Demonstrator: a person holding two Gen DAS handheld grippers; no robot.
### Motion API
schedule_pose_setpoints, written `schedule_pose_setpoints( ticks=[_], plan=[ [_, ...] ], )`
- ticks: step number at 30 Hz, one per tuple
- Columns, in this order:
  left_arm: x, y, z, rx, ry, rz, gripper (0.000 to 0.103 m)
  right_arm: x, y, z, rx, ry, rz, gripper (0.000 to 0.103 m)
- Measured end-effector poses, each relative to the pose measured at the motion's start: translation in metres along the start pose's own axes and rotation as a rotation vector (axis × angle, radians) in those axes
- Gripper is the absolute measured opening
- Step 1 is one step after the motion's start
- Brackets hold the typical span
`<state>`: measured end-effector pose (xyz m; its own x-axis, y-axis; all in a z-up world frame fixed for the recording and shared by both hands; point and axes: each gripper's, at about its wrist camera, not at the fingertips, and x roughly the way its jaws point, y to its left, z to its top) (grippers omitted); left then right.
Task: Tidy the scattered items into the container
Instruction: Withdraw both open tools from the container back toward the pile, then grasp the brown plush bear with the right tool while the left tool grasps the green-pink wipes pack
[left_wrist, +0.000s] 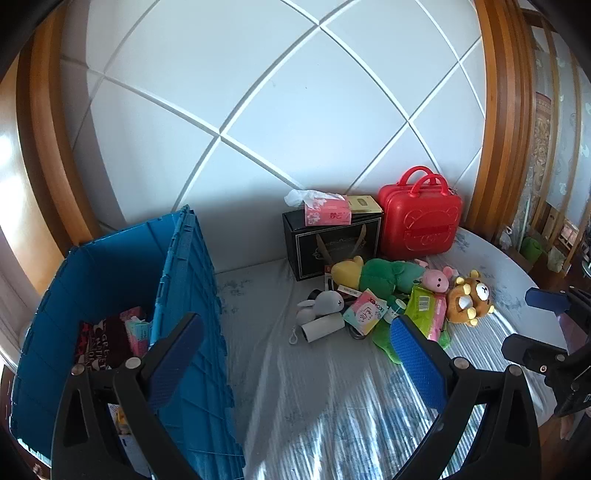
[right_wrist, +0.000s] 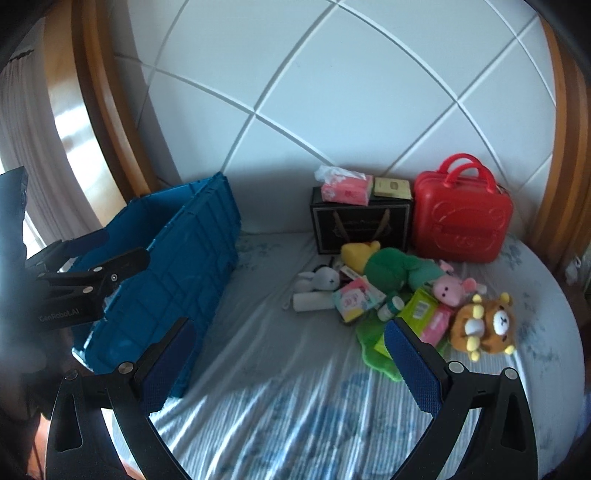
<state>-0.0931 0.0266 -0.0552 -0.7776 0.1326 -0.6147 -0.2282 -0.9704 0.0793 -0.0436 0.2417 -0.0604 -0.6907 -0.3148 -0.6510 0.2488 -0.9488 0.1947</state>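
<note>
Blue-padded fingers of the left gripper (left_wrist: 295, 369) stand spread wide with nothing between them; its left finger hangs over the rim of the blue crate (left_wrist: 110, 266), the right finger (left_wrist: 417, 365) over the bedsheet (left_wrist: 314, 387) just short of the pile. The right gripper (right_wrist: 291, 365) is likewise released and empty, above bare sheet, touching nothing; its right finger overlaps a green cloth (right_wrist: 373, 354) in view.

The crate sits at the left of the bed against the white quilted headboard (left_wrist: 295, 110), with a dark printed fabric (left_wrist: 99, 339) and a pink packet already inside. The scattered items lie in a heap to the right: a grey rabbit toy (left_wrist: 325, 302), a white roll (left_wrist: 321, 326), a pastel Kotex packet (left_wrist: 364, 310), a green wipes pack (left_wrist: 423, 304), a green-and-yellow plush (left_wrist: 376, 275), a pink plush (left_wrist: 436, 280) and a brown bear plush (left_wrist: 469, 299). Behind them stand a black gift box (left_wrist: 332, 236) topped by a pink tissue pack (left_wrist: 327, 212), and a red case (left_wrist: 419, 218).
</note>
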Motion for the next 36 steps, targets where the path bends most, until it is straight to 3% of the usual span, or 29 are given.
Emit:
schedule_pose_setpoints(
  ticks=[18,36],
  plan=[
    [0.105,-0.150,-0.024,0.100,0.101,-0.101,0.103,0.009,-0.182,-0.054,0.141,0.069,-0.171,0.103],
    [0.240,-0.268,-0.062,0.198,0.217,-0.162,0.103,0.042,-0.311,-0.086,0.281,0.136,-0.279,0.103]
  ],
)
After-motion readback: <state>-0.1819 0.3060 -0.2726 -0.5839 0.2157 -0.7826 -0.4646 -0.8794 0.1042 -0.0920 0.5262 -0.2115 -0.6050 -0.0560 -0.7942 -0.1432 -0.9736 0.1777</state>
